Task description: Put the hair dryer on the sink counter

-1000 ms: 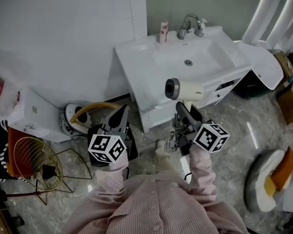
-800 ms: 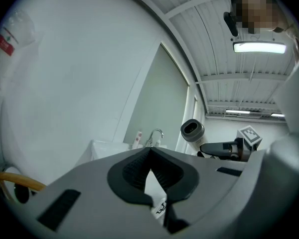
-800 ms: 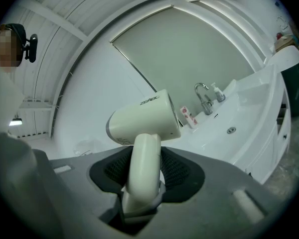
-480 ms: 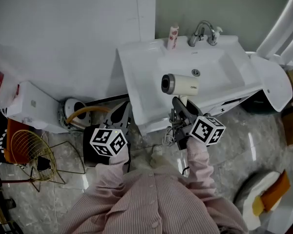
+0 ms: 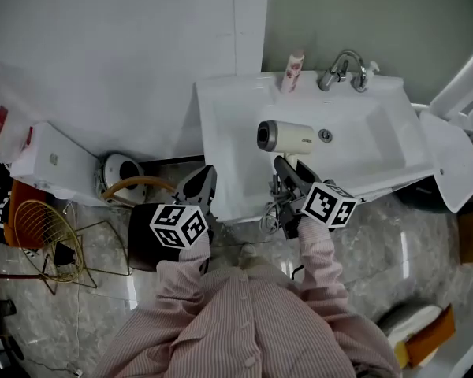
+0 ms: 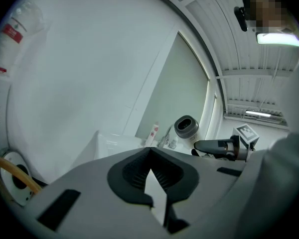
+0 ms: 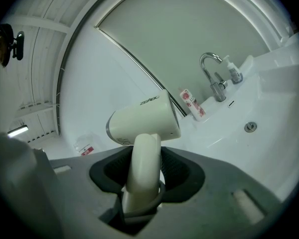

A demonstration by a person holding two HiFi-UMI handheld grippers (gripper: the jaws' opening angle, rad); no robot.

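Note:
A cream hair dryer (image 5: pixel 286 136) (image 7: pixel 145 121) hangs in the air over the left part of the white sink counter (image 5: pixel 221 124), its nozzle pointing left. My right gripper (image 5: pixel 288 168) (image 7: pixel 142 176) is shut on the dryer's handle, and the cord (image 5: pixel 272 220) loops down below it. My left gripper (image 5: pixel 201 186) (image 6: pixel 150 176) is lower, in front of the counter's left corner, shut with nothing between its jaws. In the left gripper view the dryer (image 6: pixel 186 129) and the right gripper (image 6: pixel 220 147) show to the right.
A faucet (image 5: pixel 339 68), a small bottle (image 5: pixel 370 71) and a pink tube (image 5: pixel 293 61) stand at the back of the sink basin (image 5: pixel 339 132). On the floor to the left are a wire basket (image 5: pixel 43 231), a white box (image 5: pixel 55 164) and a yellow hose (image 5: pixel 146 184).
My right gripper has carried the hair dryer forward, from in front of the sink edge to above the counter. The left gripper moved forward with it and stayed shut.

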